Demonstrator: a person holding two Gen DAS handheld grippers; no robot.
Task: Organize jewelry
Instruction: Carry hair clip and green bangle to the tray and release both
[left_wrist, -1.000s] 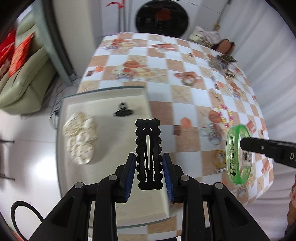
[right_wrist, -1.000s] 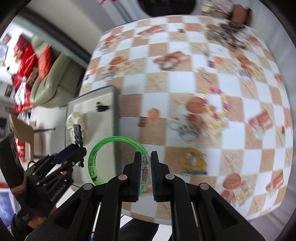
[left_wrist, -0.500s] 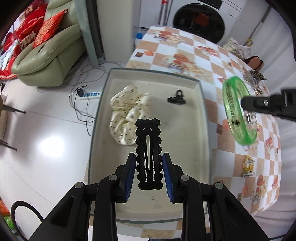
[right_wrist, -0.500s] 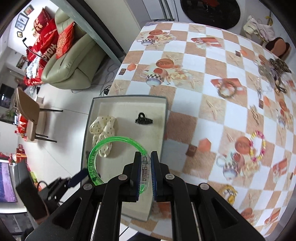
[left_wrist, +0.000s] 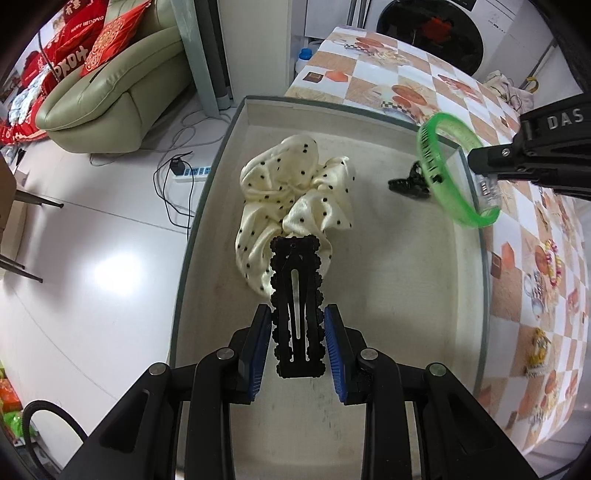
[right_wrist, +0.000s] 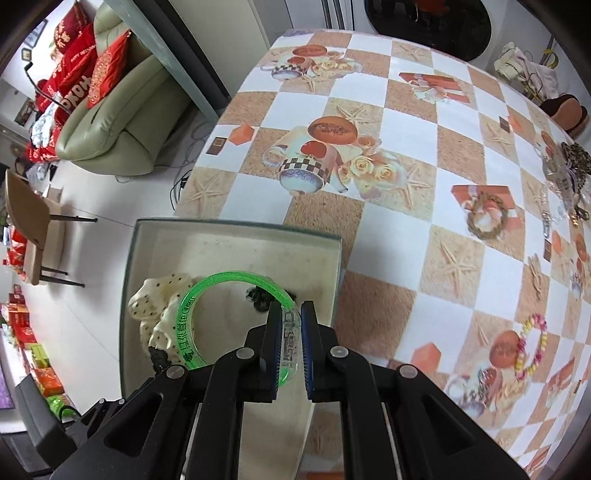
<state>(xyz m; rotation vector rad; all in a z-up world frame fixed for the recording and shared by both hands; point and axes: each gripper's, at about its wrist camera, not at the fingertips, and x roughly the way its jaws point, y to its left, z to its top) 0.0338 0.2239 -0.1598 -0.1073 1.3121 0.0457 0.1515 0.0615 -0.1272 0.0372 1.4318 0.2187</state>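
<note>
The table (right_wrist: 388, 236), under a checkered cloth printed with teapots and starfish, fills most of the right wrist view, with loose jewelry left toward 3 and 4 o'clock: a beaded bracelet (right_wrist: 532, 345) and a tangle of chains (right_wrist: 565, 166) near the far edge. At the table's 9 o'clock side sits a shallow glass-rimmed tray (left_wrist: 391, 280), evidently the collecting place, since both grippers hang above it.

In the tray lies a cream polka-dot scrunchie (left_wrist: 295, 206) at about 11 o'clock in the left wrist view, and a small black claw clip (left_wrist: 408, 182) toward 1 o'clock near the far wall.

The right gripper (right_wrist: 291, 341) is closed tight on the clear clasp section of a green bangle (right_wrist: 192, 314), holding the hoop on edge so that it hangs free over the tray's 2 o'clock corner, clear of the rim; this looks like a carry ready for a drop.

The left gripper (left_wrist: 298, 341) is pinched shut on the lower end of a black scalloped snap hair clip (left_wrist: 297, 299), which points straight out along the fingers over the scrunchie's near edge. Gripping the end keeps the clip flat for laying down on bare tray floor.
</note>
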